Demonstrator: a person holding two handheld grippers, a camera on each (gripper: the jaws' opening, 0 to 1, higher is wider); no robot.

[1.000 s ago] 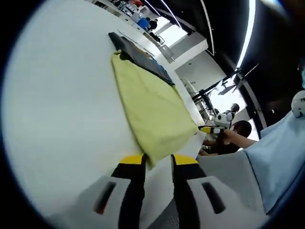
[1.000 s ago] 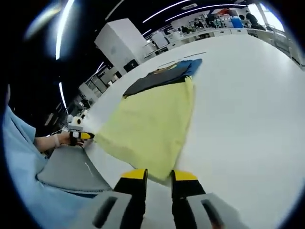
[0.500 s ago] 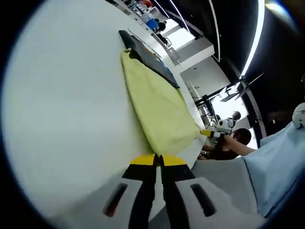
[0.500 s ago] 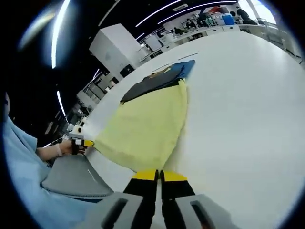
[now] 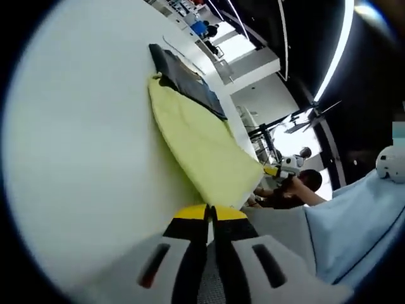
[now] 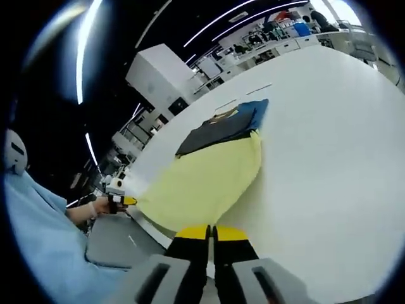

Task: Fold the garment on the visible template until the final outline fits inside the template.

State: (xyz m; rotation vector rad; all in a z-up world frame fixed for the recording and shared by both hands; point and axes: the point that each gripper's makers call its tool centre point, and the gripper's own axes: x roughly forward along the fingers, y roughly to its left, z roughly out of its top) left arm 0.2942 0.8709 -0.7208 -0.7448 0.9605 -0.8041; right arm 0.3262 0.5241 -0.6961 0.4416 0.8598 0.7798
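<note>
In the left gripper view, the left tongs rise from the bottom edge with both yellow-tipped jaws pressed together, no gap between the tips. The black jaw arms run down into the grey body below. At the right of that view the right tongs show as a small yellow tip, with a hand behind them and a pale blue sleeve nearer the camera.

In the right gripper view, the right tongs stand the same way, jaws closed tip to tip. At the left the left tongs appear, gripped by a hand coming out of a pale blue sleeve.
</note>
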